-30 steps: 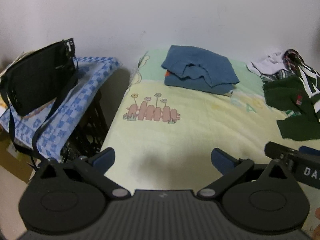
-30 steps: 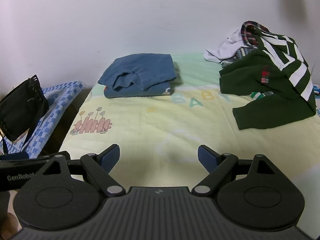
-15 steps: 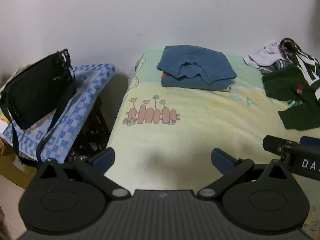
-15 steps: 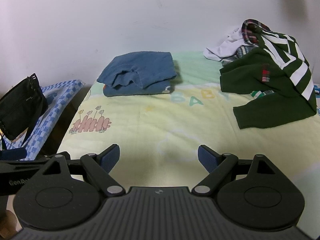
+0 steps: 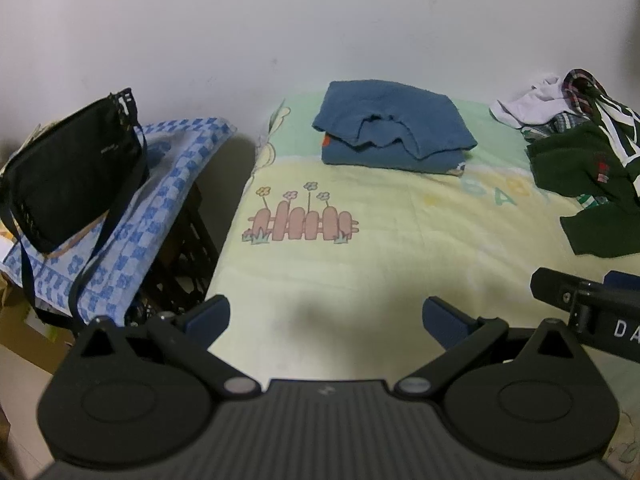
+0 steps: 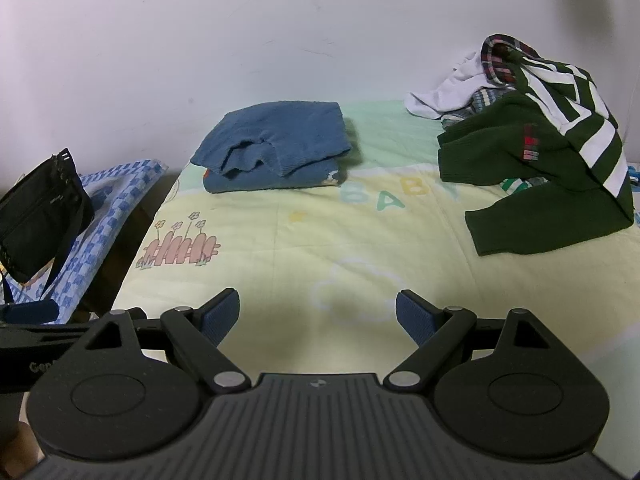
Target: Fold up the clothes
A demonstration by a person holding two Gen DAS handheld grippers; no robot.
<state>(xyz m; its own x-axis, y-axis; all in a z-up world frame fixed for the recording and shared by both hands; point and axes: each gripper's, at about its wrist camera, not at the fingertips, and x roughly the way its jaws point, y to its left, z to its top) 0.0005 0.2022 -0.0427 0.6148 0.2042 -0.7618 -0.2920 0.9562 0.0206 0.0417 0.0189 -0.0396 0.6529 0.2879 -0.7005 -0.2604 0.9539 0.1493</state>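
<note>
Left view. My left tongs (image 5: 326,316) stand wide open over the near part of the bed (image 5: 360,264) and hold nothing. The bed wears a pale yellow and green sheet with a printed fence (image 5: 302,222) at 12 o'clock of the tongs. A plain white wall (image 5: 320,20) backs the bed. A folded blue garment (image 5: 394,132) lies at 12 o'clock, against the wall. A pile of unfolded clothes, with a dark green sweater (image 5: 588,172) on top, lies at 2 o'clock; the frame edge cuts it off. At 10 o'clock a black bag (image 5: 72,172) rests on a blue checked cloth (image 5: 160,200) over a dark crate (image 5: 180,256). The right tongs' body enters at 3 o'clock, partly cut off; its lettering is incomplete.

Right view. My right tongs (image 6: 318,314) are likewise spread wide and empty above the sheet. The blue garment (image 6: 276,146) sits at 11 o'clock. The green sweater (image 6: 532,172) at 2 o'clock shows whole here, with white stripes and a plaid collar; a white garment (image 6: 444,94) lies behind it. The sheet lettering (image 6: 384,196) reads "BABY" here, while the left view shows only part of it. The bag (image 6: 38,200) is at 9 o'clock, and the crate is hidden.
</note>
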